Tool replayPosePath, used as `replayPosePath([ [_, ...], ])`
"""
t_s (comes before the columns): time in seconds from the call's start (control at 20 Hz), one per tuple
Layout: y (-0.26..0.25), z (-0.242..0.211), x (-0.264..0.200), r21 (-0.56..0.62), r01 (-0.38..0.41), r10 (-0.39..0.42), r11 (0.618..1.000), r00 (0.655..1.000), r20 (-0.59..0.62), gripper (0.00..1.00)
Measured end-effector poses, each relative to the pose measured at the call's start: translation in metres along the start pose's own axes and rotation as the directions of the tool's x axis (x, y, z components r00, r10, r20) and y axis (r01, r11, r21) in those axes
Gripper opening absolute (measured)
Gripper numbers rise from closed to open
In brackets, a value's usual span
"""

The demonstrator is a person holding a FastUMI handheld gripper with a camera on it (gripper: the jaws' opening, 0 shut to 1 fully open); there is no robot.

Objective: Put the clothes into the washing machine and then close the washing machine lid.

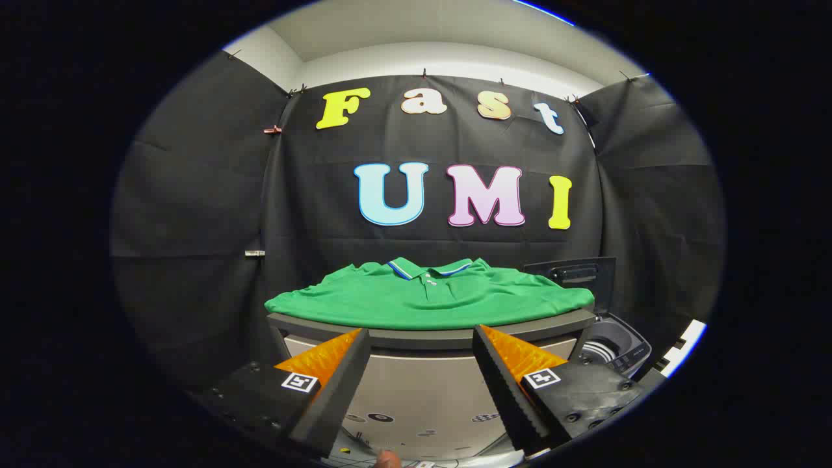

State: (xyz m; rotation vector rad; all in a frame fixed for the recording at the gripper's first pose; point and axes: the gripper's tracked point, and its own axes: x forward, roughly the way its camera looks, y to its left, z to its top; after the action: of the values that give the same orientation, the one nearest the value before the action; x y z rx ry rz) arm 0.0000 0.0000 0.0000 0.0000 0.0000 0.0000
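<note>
Shirt (429, 300), one green polo, lies spread flat on the table (429, 337), beyond the gripper (421, 348), whose fingers stand spread with nothing between them. One washer (614, 348) sits just right of the table, lid (572, 276) up. Pinching near the collar would likely lift the shirt cleanly.

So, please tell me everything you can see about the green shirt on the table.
The green polo shirt lies flat and spread out on the grey table, front side up. It has a collar with blue and white edging and a short button placket with small buttons. The cloth looks like soft knit, slightly wrinkled. It covers nearly the whole tabletop. The gripper is in front of the table edge, jaws open, not touching the shirt. The open washing machine stands beside the table.
</note>
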Motion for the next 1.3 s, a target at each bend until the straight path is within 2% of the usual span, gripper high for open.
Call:
replayPosePath([
  [0.95, 0.005, 0.001, 0.005, 0.014, -0.002, 0.002, 1.0, 1.0, -0.005, 0.99],
  [1.3, -0.003, 0.023, 0.02, 0.014, -0.005, 0.005, 1.0, 1.0, -0.007, 0.99],
])
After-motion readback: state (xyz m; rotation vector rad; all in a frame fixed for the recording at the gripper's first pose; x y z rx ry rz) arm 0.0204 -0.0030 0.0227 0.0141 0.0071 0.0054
